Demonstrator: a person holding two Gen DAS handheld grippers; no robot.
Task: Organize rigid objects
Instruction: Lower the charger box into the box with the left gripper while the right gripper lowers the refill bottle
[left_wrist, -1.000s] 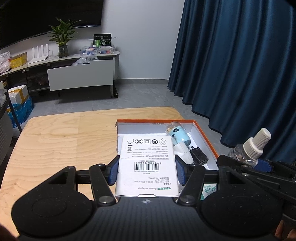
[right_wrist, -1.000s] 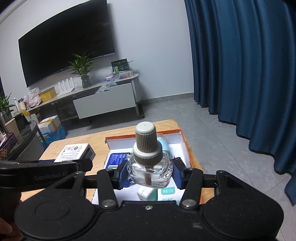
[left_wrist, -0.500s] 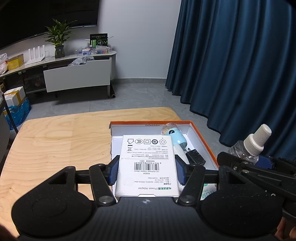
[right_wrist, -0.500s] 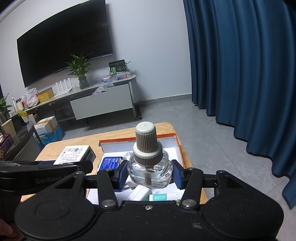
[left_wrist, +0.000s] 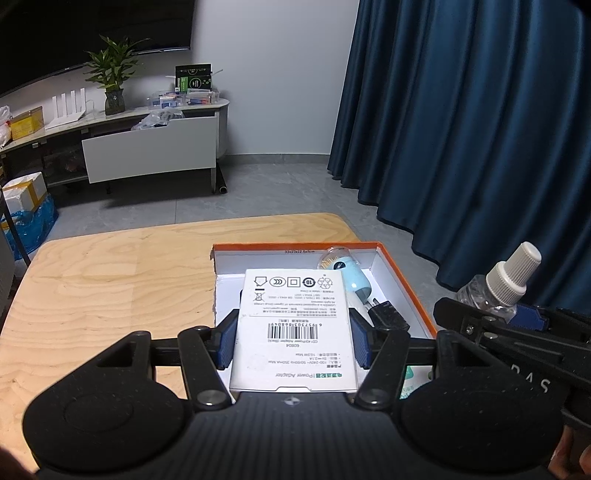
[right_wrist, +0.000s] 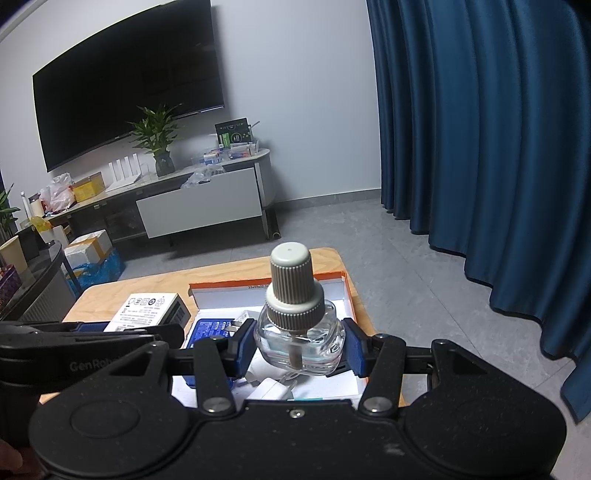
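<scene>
The white box (left_wrist: 295, 328), long axis pointing away, is clamped in the left gripper (left_wrist: 293, 339) above the tray (left_wrist: 402, 280). To its right, the right gripper (right_wrist: 300, 345) clasps the upright bottle (right_wrist: 297, 332) over the tray's near end.

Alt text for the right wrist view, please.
The right gripper holds a clear glass bottle with a ribbed grey cap upright between its jaws, above an open orange-edged box on a wooden table. The left gripper holds a white carton alongside.

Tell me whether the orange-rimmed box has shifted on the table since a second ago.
Cannot tell: the orange-rimmed box keeps its spot near the table's far corner; the apparent drift fits camera motion.
</scene>
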